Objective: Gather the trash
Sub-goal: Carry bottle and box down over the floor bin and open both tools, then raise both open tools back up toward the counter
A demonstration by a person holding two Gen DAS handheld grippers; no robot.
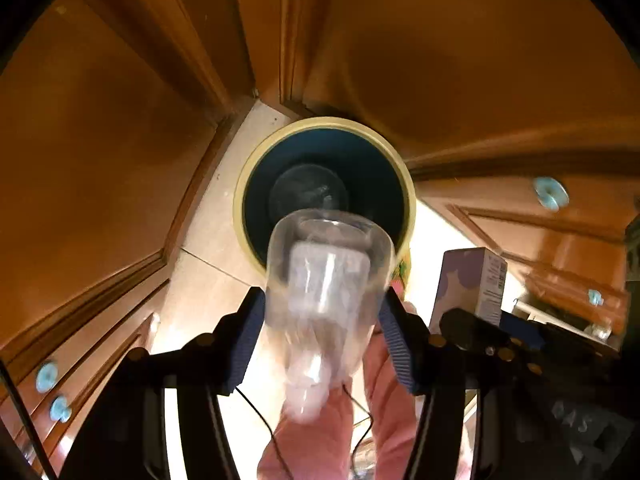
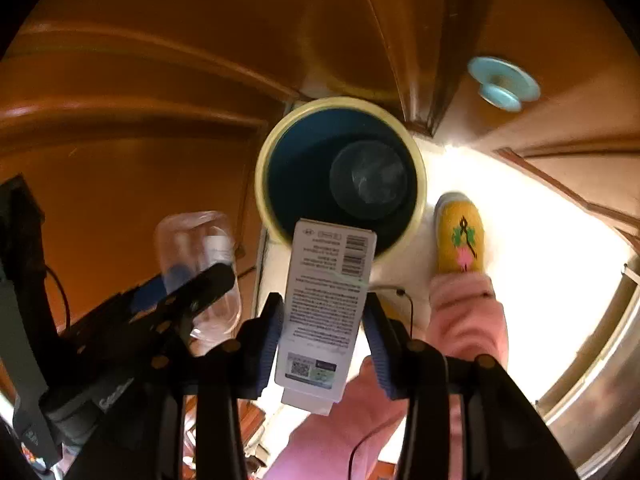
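A round bin [image 1: 248, 168] with a cream rim and dark blue inside stands on the pale floor below both grippers; its bottom shows as a dark disc [image 2: 368, 178]. A clear plastic bottle [image 1: 328, 280], base toward the bin and blurred, sits between the pads of my left gripper [image 1: 324, 296]; thin gaps show at its sides, so it looks loose. My right gripper [image 2: 323, 298] holds a white printed box [image 2: 324, 300] over the bin's near rim [image 2: 262, 176]. The box [image 1: 476, 280] also shows in the left wrist view, and the bottle [image 2: 192, 248] in the right wrist view.
Brown wooden cabinet doors [image 1: 100, 140] with pale blue knobs [image 2: 502, 82] close in around the bin. A person's yellow patterned shoe [image 2: 460, 236] and pink trouser leg [image 2: 468, 312] stand just right of the bin. Thin black cables hang under the grippers.
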